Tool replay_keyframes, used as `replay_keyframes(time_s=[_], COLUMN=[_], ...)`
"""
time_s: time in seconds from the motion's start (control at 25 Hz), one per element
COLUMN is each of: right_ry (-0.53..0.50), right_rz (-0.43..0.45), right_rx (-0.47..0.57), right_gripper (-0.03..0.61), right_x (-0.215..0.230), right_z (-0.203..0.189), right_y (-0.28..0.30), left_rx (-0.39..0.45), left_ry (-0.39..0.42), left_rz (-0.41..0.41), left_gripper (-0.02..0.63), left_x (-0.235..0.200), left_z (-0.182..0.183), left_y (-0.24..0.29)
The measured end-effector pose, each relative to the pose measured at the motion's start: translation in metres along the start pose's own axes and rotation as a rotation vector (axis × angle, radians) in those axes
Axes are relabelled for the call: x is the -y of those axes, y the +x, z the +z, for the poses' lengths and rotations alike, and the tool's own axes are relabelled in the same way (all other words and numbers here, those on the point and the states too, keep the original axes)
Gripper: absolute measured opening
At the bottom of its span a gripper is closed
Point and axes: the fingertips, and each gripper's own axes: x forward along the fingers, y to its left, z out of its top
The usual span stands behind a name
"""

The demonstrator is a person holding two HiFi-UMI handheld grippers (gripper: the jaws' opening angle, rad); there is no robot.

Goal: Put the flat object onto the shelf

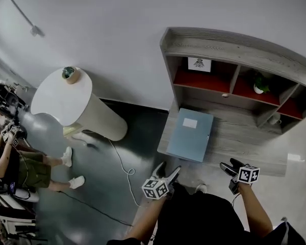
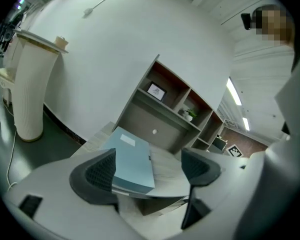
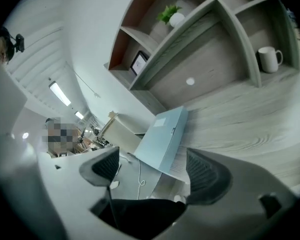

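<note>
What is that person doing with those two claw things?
A person holds a gripper in each hand: the left gripper and the right gripper, both open and empty. They hover at the near edge of a desk. A flat blue folder lies on it, untouched. The shelf stands behind it.

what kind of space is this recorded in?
Probably an office or lab room: a grey wood-grain desk with a red-backed shelf unit, a flat light-blue file box lying on it, and a white round pedestal table nearby.
</note>
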Motion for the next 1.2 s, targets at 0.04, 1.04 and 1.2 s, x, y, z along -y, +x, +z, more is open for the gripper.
replay_keyframes(time_s=[0.04, 1.04, 1.2], right_ry=[-0.028, -0.413, -0.393], right_rz=[0.001, -0.362, -0.43], right_rx=[0.014, 0.544, 0.56], right_gripper=[0.408, 0.0, 0.0], right_x=[-0.004, -0.143, -0.17], right_z=[0.005, 0.08, 0.064], right_y=[-0.009, -0.164, -0.168], left_rx=[0.014, 0.203, 0.181], left_ry=[0.007, 0.393, 0.386], left_rz=[0.002, -0.128, -0.108], left_gripper=[0.396, 0.02, 0.019], left_x=[0.01, 0.135, 0.122], left_z=[0.002, 0.124, 0.13], left_y=[-0.005, -0.065, -0.088])
